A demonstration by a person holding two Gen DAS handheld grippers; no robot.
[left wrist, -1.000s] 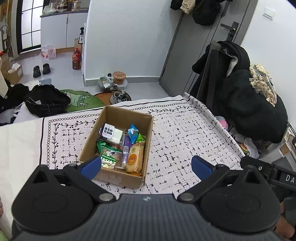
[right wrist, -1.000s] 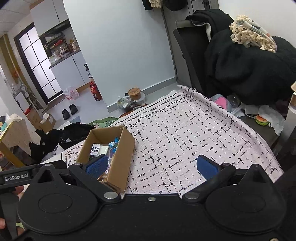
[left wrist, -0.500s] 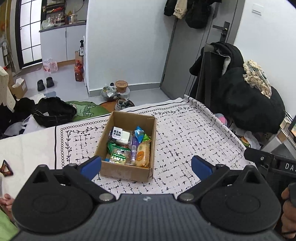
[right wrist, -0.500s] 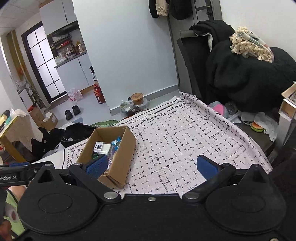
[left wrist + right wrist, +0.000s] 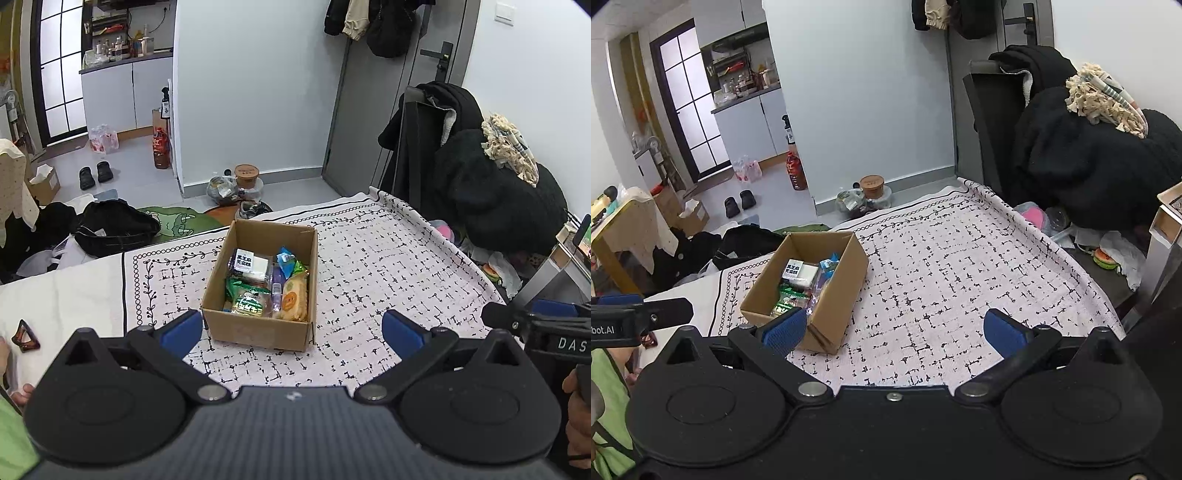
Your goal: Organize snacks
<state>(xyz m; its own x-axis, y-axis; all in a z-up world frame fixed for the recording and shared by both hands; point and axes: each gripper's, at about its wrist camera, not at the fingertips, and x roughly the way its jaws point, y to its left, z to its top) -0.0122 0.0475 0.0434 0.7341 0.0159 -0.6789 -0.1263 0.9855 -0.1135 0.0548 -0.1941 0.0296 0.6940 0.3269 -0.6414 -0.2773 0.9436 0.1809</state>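
Cardboard box [image 5: 263,284] held all the snacks [image 5: 266,284]; nothing lay loose on the cloth [image 5: 388,266]. Both my tools [image 5: 291,328] [image 5: 892,330] hung released, empty.

Open brown cardboard box [image 5: 258,334] of packaged snacks [image 5: 267,286] on black-patterned white cloth [image 5: 388,266]; left gripper [image 5: 291,328], blue-padded, spread wide, empty.

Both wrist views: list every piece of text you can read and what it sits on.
"DAS": right gripper's body, cut off by the frame edge.
"bot.AI": left gripper's body, start cut off.
White snack packet in the cardboard box: black characters, too small to read.
Green snack packet: print blurred.
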